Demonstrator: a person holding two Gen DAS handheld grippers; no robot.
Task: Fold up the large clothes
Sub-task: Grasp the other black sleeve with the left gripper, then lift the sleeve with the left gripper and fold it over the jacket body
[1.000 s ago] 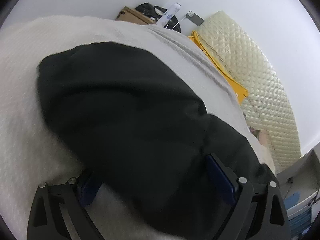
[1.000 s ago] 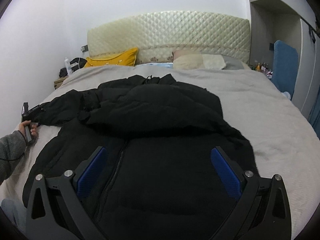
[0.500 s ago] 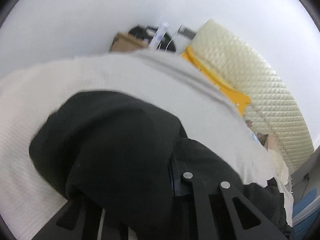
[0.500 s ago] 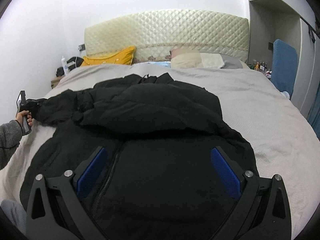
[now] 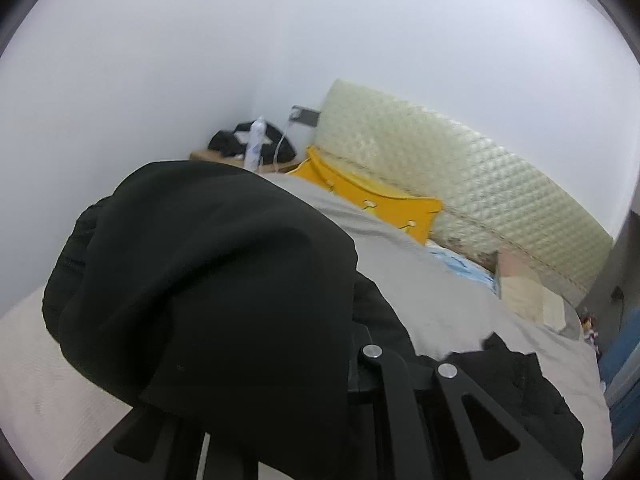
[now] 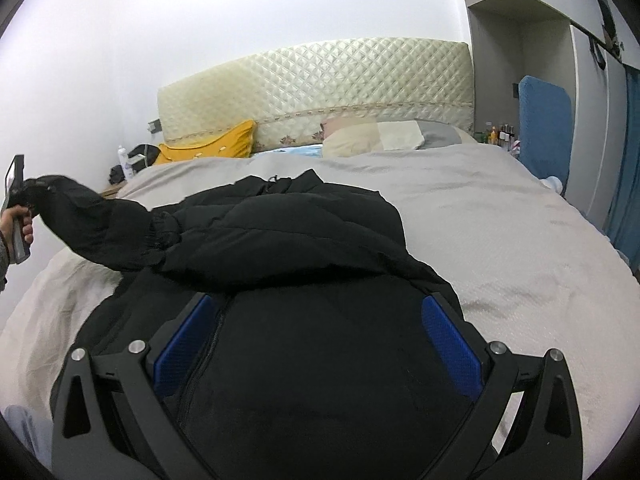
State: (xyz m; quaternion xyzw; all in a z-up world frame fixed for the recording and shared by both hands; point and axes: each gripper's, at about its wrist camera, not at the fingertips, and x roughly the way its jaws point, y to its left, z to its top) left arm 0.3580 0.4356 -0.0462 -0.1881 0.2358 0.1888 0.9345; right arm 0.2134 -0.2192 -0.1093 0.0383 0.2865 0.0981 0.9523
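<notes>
Left wrist view: a black jacket sleeve (image 5: 208, 280) is being gripped by the left gripper (image 5: 348, 360); its jaws are closing, nearly together, with the dark cloth pinched between them and bulging over the front of the fingers. The sleeve is being held above the left edge of the bed (image 5: 420, 292), whose grey cover is showing beyond it. A yellow pillow (image 5: 372, 200) is being propped against the quilted headboard (image 5: 460, 184) at the head edge, and a bottle (image 5: 255, 142) is standing on a nightstand by the left head corner. Right wrist view: the black jacket (image 6: 304, 248) is being spread over the middle of the bed (image 6: 500, 220), running toward the foot edge, one sleeve already folded across its chest. The right gripper (image 6: 316, 340) is being hovered over the jacket's lower front, jaws spread wide, blue pads (image 6: 452, 344) showing, nothing clamped. At the left edge, the other sleeve (image 6: 80, 216) is being lifted clear of the cover by a hand (image 6: 18, 222) on the left gripper (image 6: 24, 200).
</notes>
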